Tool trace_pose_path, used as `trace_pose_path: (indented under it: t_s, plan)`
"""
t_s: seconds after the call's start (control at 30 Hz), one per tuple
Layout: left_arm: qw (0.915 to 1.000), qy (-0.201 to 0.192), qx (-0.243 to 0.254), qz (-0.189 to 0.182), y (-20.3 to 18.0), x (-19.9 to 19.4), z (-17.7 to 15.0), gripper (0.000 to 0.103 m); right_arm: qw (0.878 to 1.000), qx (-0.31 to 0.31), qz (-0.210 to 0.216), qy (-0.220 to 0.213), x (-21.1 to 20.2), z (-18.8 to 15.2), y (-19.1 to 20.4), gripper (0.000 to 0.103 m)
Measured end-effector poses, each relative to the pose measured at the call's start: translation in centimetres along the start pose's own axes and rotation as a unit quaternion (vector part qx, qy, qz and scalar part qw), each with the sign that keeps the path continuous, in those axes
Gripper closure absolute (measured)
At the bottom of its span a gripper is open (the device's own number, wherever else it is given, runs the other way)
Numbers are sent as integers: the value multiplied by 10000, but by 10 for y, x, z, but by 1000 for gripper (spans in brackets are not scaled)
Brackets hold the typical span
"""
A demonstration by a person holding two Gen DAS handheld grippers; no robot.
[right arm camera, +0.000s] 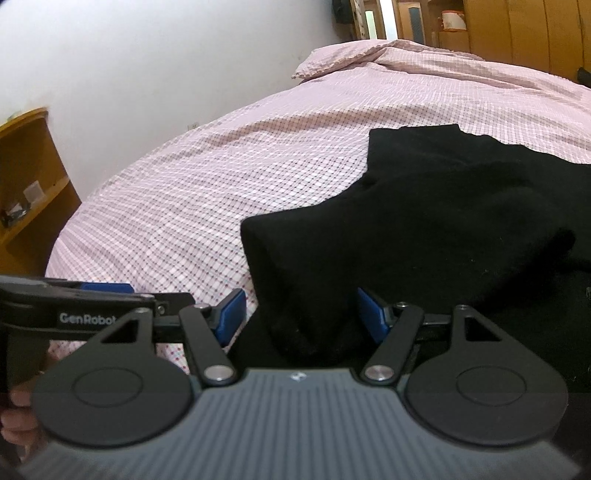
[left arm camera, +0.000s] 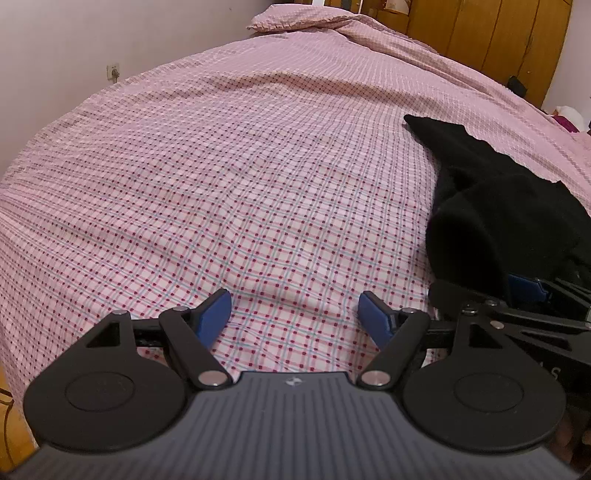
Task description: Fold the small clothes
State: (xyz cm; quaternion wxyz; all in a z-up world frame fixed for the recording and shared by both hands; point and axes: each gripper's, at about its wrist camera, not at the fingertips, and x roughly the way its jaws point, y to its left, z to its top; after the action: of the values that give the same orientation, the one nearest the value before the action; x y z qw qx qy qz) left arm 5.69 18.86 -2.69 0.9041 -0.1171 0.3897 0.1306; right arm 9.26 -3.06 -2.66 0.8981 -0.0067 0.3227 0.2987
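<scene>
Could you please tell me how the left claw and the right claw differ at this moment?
The left claw sits over bare checked bedsheet with nothing between its pads; the right claw has the black garment lying between its pads. Both stand open, with blue pads.

A pink checked bedsheet (left arm camera: 236,192) covers the bed; a matching pillow (left arm camera: 295,16) lies at its far end, beside rumpled bedding; a pale wall (left arm camera: 92,44) carries a socket (left arm camera: 113,71) near the mattress edge; wooden wardrobe doors (left arm camera: 491,33) stand beyond; a wooden shelf unit (right arm camera: 26,177) holds small clutter.
</scene>
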Motion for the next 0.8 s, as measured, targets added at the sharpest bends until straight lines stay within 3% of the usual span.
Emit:
trace_pose_path:
  t_s: [0.1, 0.23, 0.37, 0.43, 0.8]
  plan:
    - [10000, 4, -1, -5, 1, 1, 1, 22, 10000, -63, -42, -28, 1, -1, 1, 35]
    - [9999, -23, 119, 0, -3, 2, -1, 18, 9994, -291, -199, -72, 2, -3, 4, 47]
    - [9997, -62, 243, 62, -8, 4, -3, 16, 9993, -262, -225, -155, -2, -1, 2, 74]
    - [9997, -63, 234, 54, -8, 5, -3, 15, 9993, -197, -212, -217, -7, 2, 0, 80]
    - [9997, -77, 244, 43, -6, 6, -3, 14, 9936, 680, -48, -902, -54, 21, -31, 85]
